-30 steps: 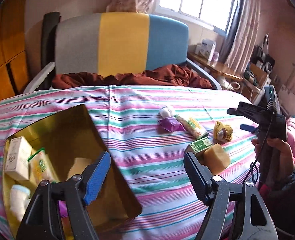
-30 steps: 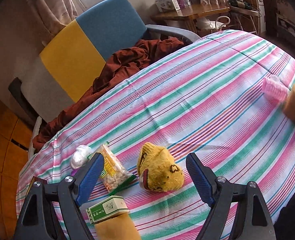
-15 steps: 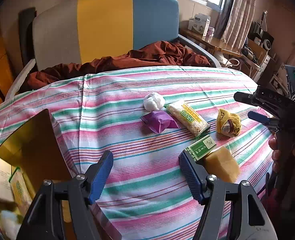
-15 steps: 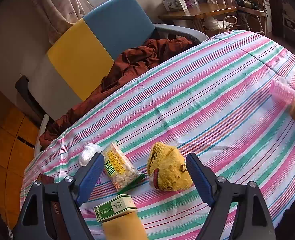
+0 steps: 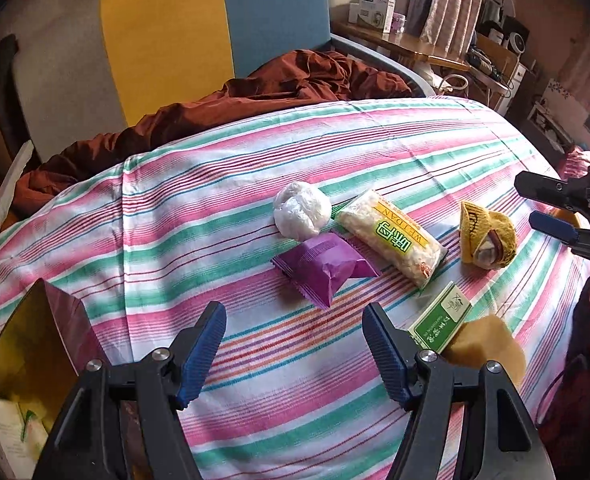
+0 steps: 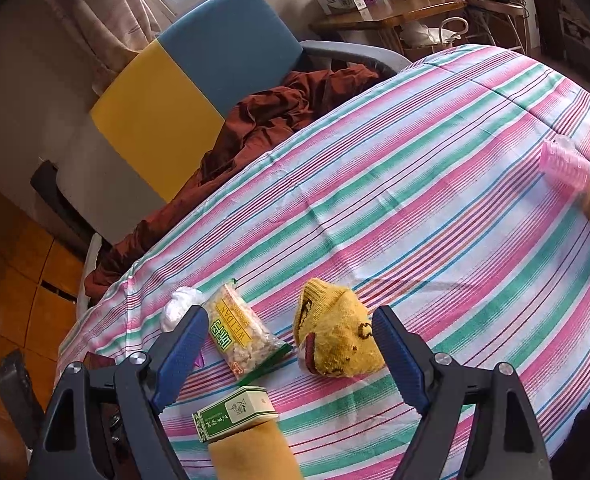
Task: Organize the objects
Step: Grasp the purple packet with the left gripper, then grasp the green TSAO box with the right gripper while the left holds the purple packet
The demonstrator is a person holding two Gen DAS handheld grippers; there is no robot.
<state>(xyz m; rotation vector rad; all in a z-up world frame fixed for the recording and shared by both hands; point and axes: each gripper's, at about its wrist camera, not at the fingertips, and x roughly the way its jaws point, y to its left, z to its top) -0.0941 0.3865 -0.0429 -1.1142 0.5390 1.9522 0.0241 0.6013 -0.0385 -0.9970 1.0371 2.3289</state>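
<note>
1. Left tongs (image 5: pixel 294 346): spread wide, empty, aimed at the purple packet (image 5: pixel 323 266) at 12 o'clock on the counter (image 5: pixel 199 216).
2. Right tongs (image 6: pixel 291 354): spread wide, empty, bracketing the yellow sock (image 6: pixel 337 334), likely for pickup.
3. Gold box (image 5: pixel 27 344) at 9 o'clock holds sorted items.

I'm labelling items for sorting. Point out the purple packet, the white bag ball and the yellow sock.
purple packet (image 5: pixel 322 267): left wrist view, middle of wrapper.
white bag ball (image 5: pixel 302 216): left wrist view, centre.
yellow sock (image 6: pixel 341 334): right wrist view, knit middle.

Bare striped cloth (image 5: pixel 199 216) lies open left of the purple packet (image 5: pixel 323 266); gold box (image 5: pixel 35 344) blocks the near-left.
</note>
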